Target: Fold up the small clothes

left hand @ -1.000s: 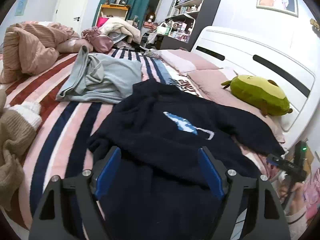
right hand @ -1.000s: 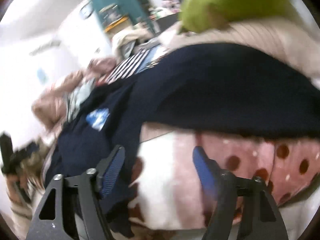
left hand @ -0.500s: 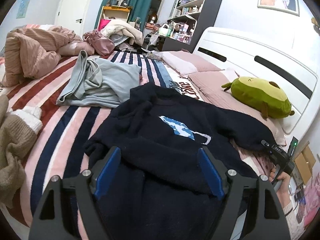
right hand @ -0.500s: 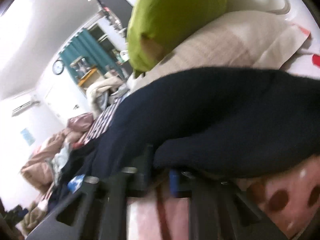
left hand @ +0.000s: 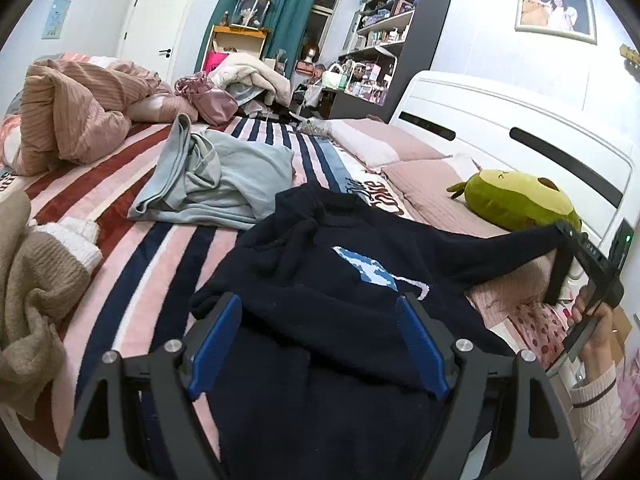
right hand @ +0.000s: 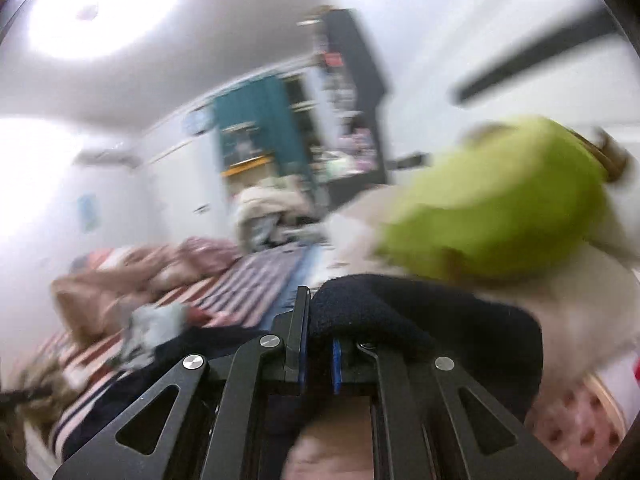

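right gripper [right hand: 316, 356] is pinched closed on the sleeve end of the navy sweater [left hand: 320, 280] — its own blurred view shows dark cloth bunched over the jaws, the green plush [right hand: 500, 216] close behind. only the left view shows the sleeve lifted off the striped bed [left hand: 132, 256]. left gripper [left hand: 316, 336] hovers wide open above the sweater's body, holding nothing — bare blanket lies leftward.

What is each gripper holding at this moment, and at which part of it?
The right gripper is shut on the navy sweater, at the end of its sleeve. The left gripper is open above the sweater and holds nothing.
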The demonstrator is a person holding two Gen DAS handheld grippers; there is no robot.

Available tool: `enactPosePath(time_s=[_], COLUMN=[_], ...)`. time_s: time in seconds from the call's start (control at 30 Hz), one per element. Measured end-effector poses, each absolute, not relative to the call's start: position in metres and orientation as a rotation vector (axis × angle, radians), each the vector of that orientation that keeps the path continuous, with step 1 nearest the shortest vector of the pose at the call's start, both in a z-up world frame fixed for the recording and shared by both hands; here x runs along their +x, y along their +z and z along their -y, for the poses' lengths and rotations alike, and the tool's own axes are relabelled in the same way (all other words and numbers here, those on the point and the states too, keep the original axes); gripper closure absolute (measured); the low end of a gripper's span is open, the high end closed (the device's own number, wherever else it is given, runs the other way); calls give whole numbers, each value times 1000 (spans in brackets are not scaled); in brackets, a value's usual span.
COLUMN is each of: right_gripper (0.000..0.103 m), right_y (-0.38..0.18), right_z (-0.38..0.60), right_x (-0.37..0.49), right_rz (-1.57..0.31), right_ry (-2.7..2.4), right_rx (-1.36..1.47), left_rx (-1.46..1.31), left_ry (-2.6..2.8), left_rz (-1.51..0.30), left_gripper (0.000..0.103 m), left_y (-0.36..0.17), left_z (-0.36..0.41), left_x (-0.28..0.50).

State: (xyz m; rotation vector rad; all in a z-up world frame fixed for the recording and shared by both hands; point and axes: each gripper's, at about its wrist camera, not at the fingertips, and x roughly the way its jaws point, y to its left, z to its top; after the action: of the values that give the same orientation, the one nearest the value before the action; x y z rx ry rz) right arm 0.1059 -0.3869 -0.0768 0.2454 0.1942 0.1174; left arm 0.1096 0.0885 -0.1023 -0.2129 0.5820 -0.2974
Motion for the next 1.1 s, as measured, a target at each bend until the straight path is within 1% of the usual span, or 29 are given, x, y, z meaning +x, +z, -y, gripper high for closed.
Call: enactPosePath(time_s=[0.07, 0.17, 0.23, 0.33, 0.37, 0.43, 0.5, 0.57, 0.63, 0.67, 0.7, 0.73, 0.77, 0.83, 0.87, 0.97, 1.1], right_gripper=[100, 100, 100, 100, 100, 95, 94, 90, 82, 81, 75, 64, 56, 26, 22, 20, 20], right_y=[-69, -80, -104, -168, -184, -207, -210, -205, -193, -183, -173, -171, -165, -158, -161, -183, -204], right_z=[350, 283, 237, 173, 161, 148, 155, 167, 190, 200, 215, 225, 236, 263, 272, 289, 291], right_x=[110, 120, 124, 133, 133, 133, 132, 131, 119, 111, 102, 95, 89, 86, 90, 109, 137], right_rz=[-216, -308, -416, -650, -702, -770, -767, -780, -755, -737, -706, -688, -671, -650, -662, -762, -781], right_ry=[221, 413, 534, 608, 622, 634, 637, 649, 647, 640, 625, 608, 588, 548, 542, 524, 573], right_rx=[170, 91, 28, -108, -132, -128, -74, -7, 71, 93, 124, 145, 174, 261, 296, 415, 562], left_rx=[-224, -228, -232, -245, -248, -256, -273, -282, -284, -285, -286, -286, -287, -291, -294, -314, -305], left_ry=[-299, -297, -290, -293, -290, -273, -256, -263, -267, -268, -270, -271, -272, -275, -274, -259, -251], left_rz=[-574, -567, -568, -571, -573, -577, -579, -577, -577, -574, -573, -572, -570, -562, -558, -548, -543], left_gripper=[27, 27, 27, 26, 26, 26, 26, 26, 26, 26, 26, 26, 26, 26, 26, 26, 25], left_y=[-104, -107, -109, -113, -115, -118, -119, -120, -120, -119, -119, -118, -117, -114, -113, -108, -103], left_z=[-94, -103, -108, -117, -120, -125, -129, -130, -131, -130, -130, -129, -129, -127, -126, -125, -122], left_x=[107, 103, 101, 98, 98, 97, 97, 97, 98, 98, 99, 100, 101, 101, 101, 101, 98])
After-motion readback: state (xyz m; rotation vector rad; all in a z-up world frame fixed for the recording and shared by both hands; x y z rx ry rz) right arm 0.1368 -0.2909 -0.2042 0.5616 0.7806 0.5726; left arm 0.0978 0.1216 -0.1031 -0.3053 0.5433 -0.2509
